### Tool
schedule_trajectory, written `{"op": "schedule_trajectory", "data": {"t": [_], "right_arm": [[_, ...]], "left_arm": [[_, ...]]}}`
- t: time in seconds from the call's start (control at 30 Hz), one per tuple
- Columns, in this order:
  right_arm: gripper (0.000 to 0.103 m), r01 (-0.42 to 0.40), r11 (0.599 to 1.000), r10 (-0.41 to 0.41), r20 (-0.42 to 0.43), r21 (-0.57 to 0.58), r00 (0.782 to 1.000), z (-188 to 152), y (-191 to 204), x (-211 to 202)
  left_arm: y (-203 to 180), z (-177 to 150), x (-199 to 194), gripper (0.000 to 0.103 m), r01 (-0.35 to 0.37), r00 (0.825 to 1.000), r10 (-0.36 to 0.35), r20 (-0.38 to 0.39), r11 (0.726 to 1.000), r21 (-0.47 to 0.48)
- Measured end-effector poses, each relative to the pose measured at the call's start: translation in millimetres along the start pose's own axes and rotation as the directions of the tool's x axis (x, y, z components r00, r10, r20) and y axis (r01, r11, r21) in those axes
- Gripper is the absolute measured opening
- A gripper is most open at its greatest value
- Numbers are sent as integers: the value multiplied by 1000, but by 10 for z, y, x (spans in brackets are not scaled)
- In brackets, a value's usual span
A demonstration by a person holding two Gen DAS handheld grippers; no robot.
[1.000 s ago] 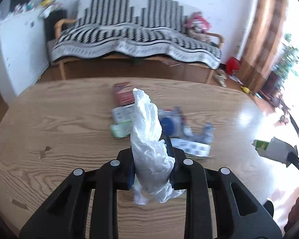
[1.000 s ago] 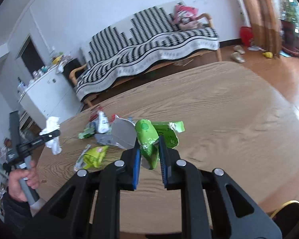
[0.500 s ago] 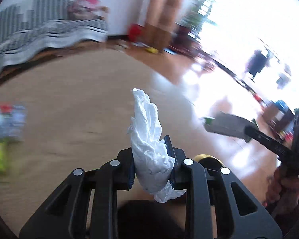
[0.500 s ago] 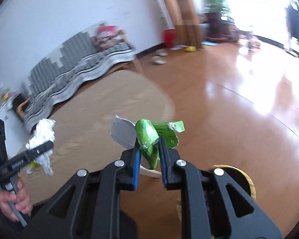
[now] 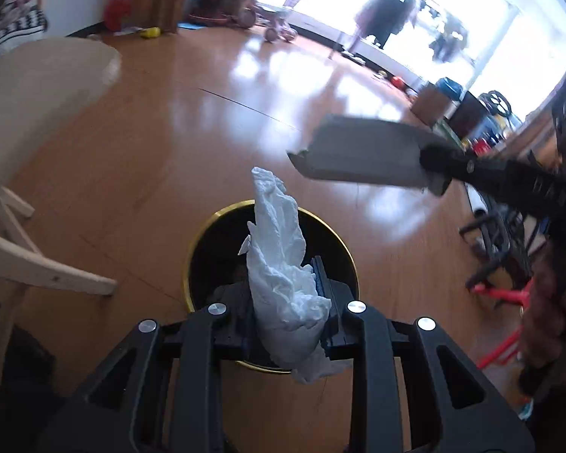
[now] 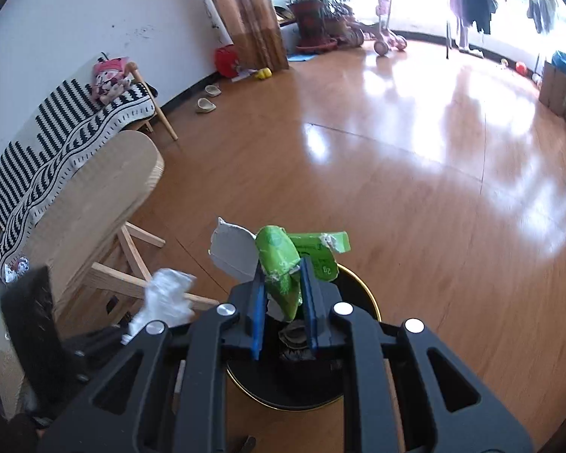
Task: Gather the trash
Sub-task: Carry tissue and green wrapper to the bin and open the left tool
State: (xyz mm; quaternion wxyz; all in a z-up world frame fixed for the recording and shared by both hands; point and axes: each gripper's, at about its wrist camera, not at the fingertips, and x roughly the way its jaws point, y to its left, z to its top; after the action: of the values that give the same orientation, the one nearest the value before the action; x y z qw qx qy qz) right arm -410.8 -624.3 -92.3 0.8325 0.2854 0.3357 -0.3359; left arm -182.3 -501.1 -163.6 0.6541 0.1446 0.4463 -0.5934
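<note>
Left wrist view, left to right: pale wooden table [image 5: 37, 87] at the left edge, light wood legs below it; left gripper [image 5: 288, 302] at centre, jaws closed on a crumpled white tissue [image 5: 283, 283] that stands up between the blue pads, held directly above a black trash bin [image 5: 203, 234] with a gold rim on the wooden floor [image 5: 151, 158]; grey wrapper underside, blurred, upper right, carried by the other tool; person's hand at the far right edge.

Right wrist view, left to right: striped sofa throw [image 6: 56, 132] against the wall; table top [image 6: 105, 196] and its legs; white tissue [image 6: 166, 298] low left, blurred; right gripper [image 6: 283, 298] at centre, jaws clamped on a green snack wrapper [image 6: 279, 260], silver inner face showing at its left, poised over the same bin [image 6: 362, 290]; some scraps lie inside the bin, too dark to identify; bright window area far right
</note>
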Motion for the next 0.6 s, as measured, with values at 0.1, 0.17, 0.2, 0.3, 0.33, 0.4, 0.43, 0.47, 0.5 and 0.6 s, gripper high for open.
{"op": "schedule_trajectory", "data": {"t": [0.1, 0.17, 0.2, 0.3, 0.33, 0.4, 0.43, 0.47, 0.5, 0.6], "right_arm": [[18, 10, 1000, -10, -5, 0, 1000, -49, -62, 59], [18, 7, 1000, -7, -13, 10, 1000, -32, -68, 107], [18, 8, 1000, -8, -17, 15, 1000, -49, -91, 134], [18, 5, 1000, -4, -23, 24, 1000, -69, -100, 153], [18, 6, 1000, -5, -24, 25, 1000, -73, -112, 160], [18, 6, 1000, -6, -28, 30, 1000, -52, -40, 174], [18, 7, 999, -6, -29, 31, 1000, -57, -36, 177], [18, 8, 999, -7, -31, 31, 999, -68, -22, 176], [18, 9, 999, -8, -33, 33, 999, -59, 56, 179], [18, 7, 999, -5, -37, 36, 999, -72, 50, 187]], "left_arm": [[55, -145, 243, 25, -21, 998, 21, -55, 1000, -8], [66, -126, 336, 25, 2, 997, -4, -71, 999, -32], [49, -123, 346, 25, 0, 998, -1, -67, 1000, -25], [59, -119, 410, 26, 16, 997, -18, -75, 999, -34], [80, -111, 430, 26, 16, 997, -19, -77, 999, -38], [83, -96, 446, 31, 6, 997, -9, -78, 999, -34], [86, -99, 447, 40, 10, 997, -13, -78, 999, -36], [99, -92, 414, 47, 9, 997, -11, -74, 999, -35], [86, -91, 396, 61, 4, 998, -6, -66, 999, -32], [34, -67, 324, 72, -7, 999, 6, -34, 1000, -24]]}}
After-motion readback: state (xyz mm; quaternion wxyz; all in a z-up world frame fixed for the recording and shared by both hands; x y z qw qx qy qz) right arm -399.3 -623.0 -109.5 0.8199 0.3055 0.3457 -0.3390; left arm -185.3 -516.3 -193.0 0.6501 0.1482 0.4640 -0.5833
